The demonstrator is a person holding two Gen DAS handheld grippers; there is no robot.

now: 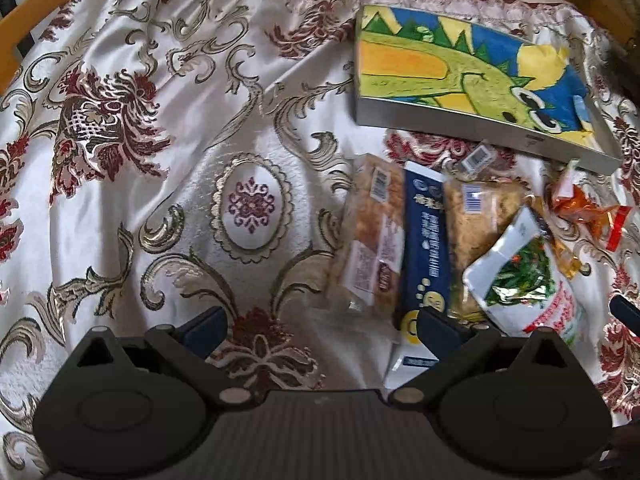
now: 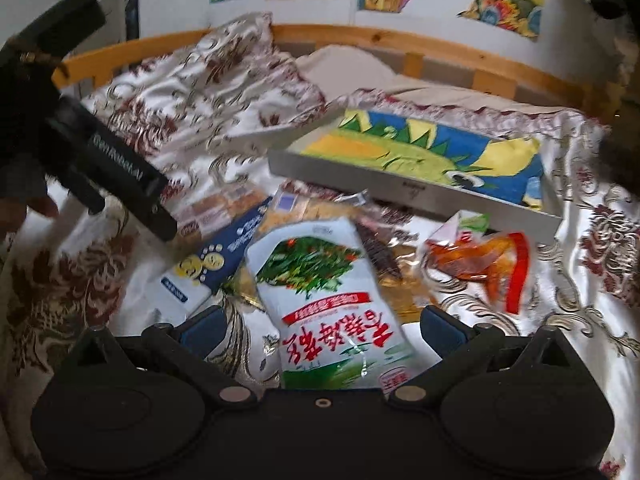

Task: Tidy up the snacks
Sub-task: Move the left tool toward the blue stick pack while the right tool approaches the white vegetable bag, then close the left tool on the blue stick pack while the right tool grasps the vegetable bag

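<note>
Several snack packs lie in a pile on a patterned satin cloth point(image 1: 160, 160). A white pack with green vegetables point(image 2: 320, 292) lies between my right gripper's point(image 2: 320, 326) open fingers; it also shows in the left wrist view point(image 1: 524, 276). A dark blue carton point(image 1: 424, 248) lies between two clear packs of golden pastry point(image 1: 372, 240); the carton also shows in the right wrist view point(image 2: 216, 256). An orange-red pack point(image 2: 488, 264) lies to the right. My left gripper point(image 1: 320, 326) is open and empty over the cloth, left of the pile.
A shallow grey tray with a green dinosaur picture point(image 1: 472, 76) lies beyond the snacks; it also shows in the right wrist view point(image 2: 420, 160). A wooden bed rail point(image 2: 400, 40) runs behind. The left gripper's body point(image 2: 112, 176) shows at the right wrist view's left.
</note>
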